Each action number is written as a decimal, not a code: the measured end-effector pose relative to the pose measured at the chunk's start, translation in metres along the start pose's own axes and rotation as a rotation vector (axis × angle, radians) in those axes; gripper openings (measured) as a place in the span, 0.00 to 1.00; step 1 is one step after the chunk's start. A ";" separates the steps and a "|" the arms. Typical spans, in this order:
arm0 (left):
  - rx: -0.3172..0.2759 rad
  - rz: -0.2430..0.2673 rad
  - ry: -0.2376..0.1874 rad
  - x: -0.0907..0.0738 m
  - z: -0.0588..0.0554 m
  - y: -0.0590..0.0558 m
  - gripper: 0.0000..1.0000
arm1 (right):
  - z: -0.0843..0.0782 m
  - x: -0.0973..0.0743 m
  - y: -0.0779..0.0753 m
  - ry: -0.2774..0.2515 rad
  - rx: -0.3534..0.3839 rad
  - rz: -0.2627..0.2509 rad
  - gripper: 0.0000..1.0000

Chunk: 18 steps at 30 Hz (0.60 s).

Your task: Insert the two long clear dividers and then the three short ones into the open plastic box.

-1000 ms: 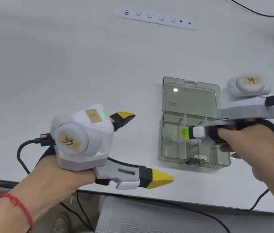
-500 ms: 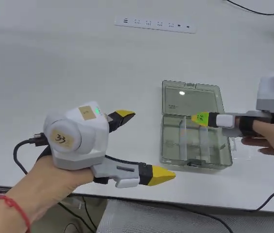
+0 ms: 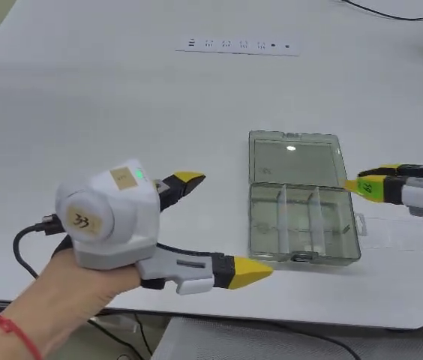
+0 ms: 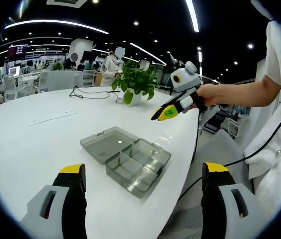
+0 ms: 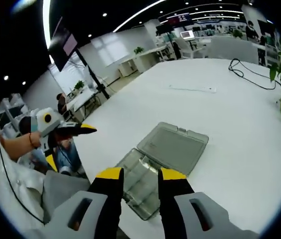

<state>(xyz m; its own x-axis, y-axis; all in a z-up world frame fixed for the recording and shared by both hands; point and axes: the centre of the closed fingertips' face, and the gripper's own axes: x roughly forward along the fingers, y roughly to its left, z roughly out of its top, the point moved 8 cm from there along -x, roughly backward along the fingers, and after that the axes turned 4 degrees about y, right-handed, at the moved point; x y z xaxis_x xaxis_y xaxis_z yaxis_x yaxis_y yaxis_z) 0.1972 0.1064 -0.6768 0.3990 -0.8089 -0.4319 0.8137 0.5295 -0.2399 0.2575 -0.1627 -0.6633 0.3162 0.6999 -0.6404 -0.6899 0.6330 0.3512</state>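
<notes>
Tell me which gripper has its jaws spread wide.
The left gripper, left of the box: its jaws stand far apart, while those of the right gripper sit almost together.

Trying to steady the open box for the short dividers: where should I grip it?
Probably the left wall of the box, straddled from above by the open left gripper: that wall is thin and upright, while the lid lies flat behind.

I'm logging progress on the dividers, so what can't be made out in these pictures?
How many dividers sit in the box: clear on clear in the head view, too small in both gripper views.
Body of the right gripper: cut off by the head view's right edge.
</notes>
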 end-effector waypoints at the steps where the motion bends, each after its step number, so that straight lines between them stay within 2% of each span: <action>1: 0.001 0.000 0.001 0.000 0.001 0.000 0.99 | -0.001 -0.003 -0.004 0.005 -0.050 -0.003 0.30; 3: 0.002 0.001 0.000 0.001 0.002 0.000 0.99 | -0.006 -0.007 -0.010 0.042 -0.090 -0.004 0.31; 5: 0.000 0.000 0.000 0.001 0.002 0.000 0.99 | -0.009 -0.009 -0.017 0.067 -0.188 -0.007 0.32; 7: 0.000 -0.001 0.001 0.002 0.003 0.000 0.99 | -0.013 -0.010 -0.021 0.112 -0.239 0.000 0.34; 9: 0.001 -0.004 0.004 0.002 0.003 0.000 1.00 | -0.015 -0.010 -0.031 0.131 -0.287 0.000 0.36; 12: 0.003 -0.006 0.012 0.003 0.002 0.001 1.00 | -0.021 -0.008 -0.038 0.201 -0.413 0.005 0.40; 15: 0.002 -0.007 0.013 0.003 0.002 0.001 1.00 | -0.029 -0.003 -0.042 0.283 -0.517 0.027 0.44; 16: 0.001 -0.007 0.014 0.003 0.002 0.001 1.00 | -0.030 -0.003 -0.042 0.295 -0.531 0.029 0.45; 18: -0.002 -0.007 0.012 0.003 0.002 0.001 1.00 | -0.039 0.003 -0.045 0.374 -0.617 0.040 0.48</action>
<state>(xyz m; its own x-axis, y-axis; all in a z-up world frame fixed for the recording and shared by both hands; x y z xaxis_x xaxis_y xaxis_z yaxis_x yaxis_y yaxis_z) 0.2002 0.1045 -0.6769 0.3884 -0.8091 -0.4410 0.8156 0.5246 -0.2441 0.2645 -0.2025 -0.7073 0.1149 0.4889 -0.8648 -0.9733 0.2297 0.0006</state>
